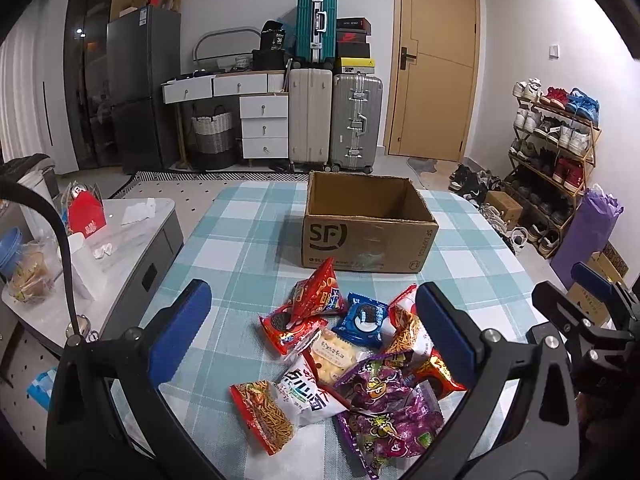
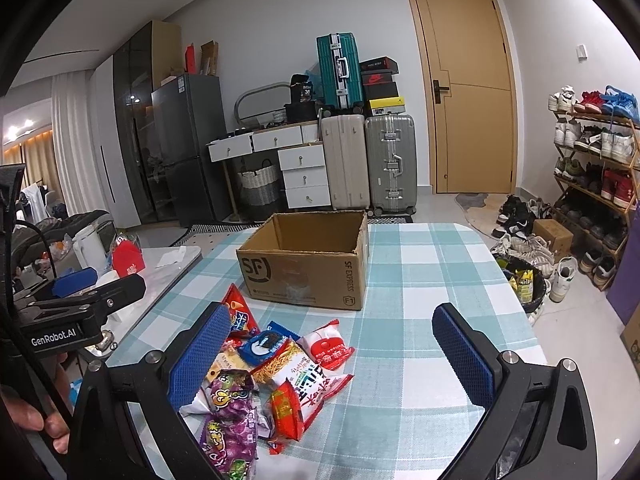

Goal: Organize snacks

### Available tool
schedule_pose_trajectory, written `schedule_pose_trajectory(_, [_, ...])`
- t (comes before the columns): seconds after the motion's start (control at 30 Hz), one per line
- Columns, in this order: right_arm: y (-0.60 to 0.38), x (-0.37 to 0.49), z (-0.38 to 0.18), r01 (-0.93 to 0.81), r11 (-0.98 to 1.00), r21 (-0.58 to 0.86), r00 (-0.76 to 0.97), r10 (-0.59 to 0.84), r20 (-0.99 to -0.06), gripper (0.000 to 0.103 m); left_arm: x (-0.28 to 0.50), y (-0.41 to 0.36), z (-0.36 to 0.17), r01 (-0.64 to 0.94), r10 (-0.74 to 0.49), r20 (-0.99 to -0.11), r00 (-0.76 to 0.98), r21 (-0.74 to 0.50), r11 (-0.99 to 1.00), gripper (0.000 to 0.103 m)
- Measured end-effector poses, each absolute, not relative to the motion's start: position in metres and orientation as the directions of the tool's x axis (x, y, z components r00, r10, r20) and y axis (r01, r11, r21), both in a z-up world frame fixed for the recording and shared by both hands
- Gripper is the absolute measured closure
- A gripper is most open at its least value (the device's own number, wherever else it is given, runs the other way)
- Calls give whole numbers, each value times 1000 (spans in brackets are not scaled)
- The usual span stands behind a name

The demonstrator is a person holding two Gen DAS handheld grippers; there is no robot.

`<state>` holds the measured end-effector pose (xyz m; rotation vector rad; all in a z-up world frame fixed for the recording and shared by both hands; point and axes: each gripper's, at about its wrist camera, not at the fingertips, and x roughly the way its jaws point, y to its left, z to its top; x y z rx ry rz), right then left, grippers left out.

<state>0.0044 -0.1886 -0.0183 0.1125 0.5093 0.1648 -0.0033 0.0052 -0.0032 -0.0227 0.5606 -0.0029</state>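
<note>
Nearest us, left gripper (image 1: pixel 312 320) and right gripper (image 2: pixel 332 344) both gape wide, nothing held, above the snack pile (image 1: pixel 352 364) on the checked tablecloth (image 1: pixel 224 248). Behind it we see the cardboard box (image 1: pixel 360 240), open, printed "SF" and "SF EXPRESS". Only right wrist shows "GenRobot.AI" on the left gripper body, a hand (image 2: pixel 38 420), and a trash bin (image 2: pixel 524 280).

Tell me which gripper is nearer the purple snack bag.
Left. The left gripper hangs over the pile, with the purple snack bag between its open fingers; the right gripper is open further right, bag by its left finger.
</note>
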Motion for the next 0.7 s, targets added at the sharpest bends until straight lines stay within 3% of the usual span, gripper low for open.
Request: schedule_pose_trajectory(0.7, [-187, 3, -19, -133, 979, 152, 862, 190, -470, 0, -7, 2, -14, -5, -16, -528, 849, -38, 999, 1])
